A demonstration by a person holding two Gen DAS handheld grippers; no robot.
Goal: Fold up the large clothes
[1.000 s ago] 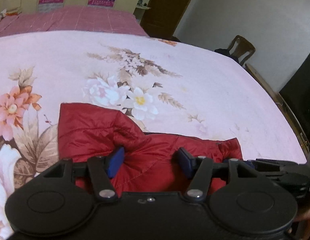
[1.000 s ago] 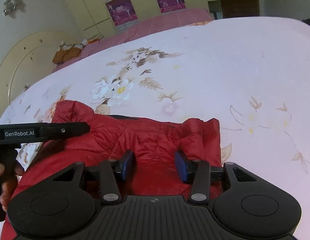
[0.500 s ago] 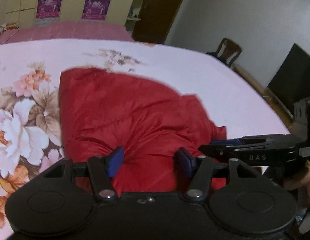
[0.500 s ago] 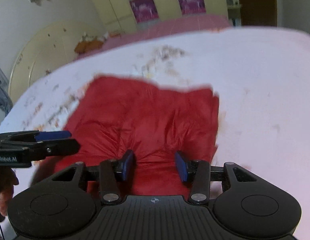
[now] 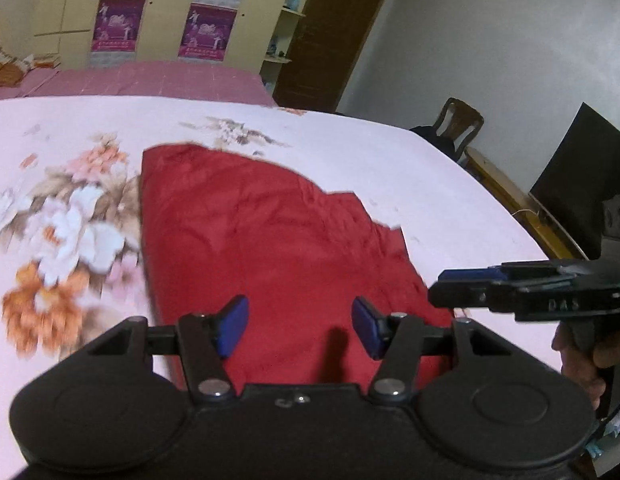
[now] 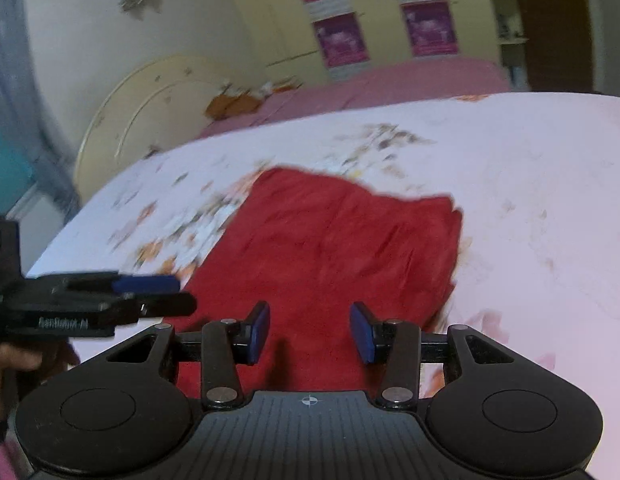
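While both claws hang above the near edge, the left gripper [image 5: 299,330] and right gripper [image 6: 309,336] each stand wide with nothing between their 2 blue pads. Beyond them the red jacket [image 5: 269,240] lies folded flat on the floral bedsheet [image 5: 61,208], wardrobe [image 5: 161,8] farthest.

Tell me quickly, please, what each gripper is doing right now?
Left gripper: open, holding nothing, above the red jacket.
Right gripper: open, holding nothing, also above the jacket.
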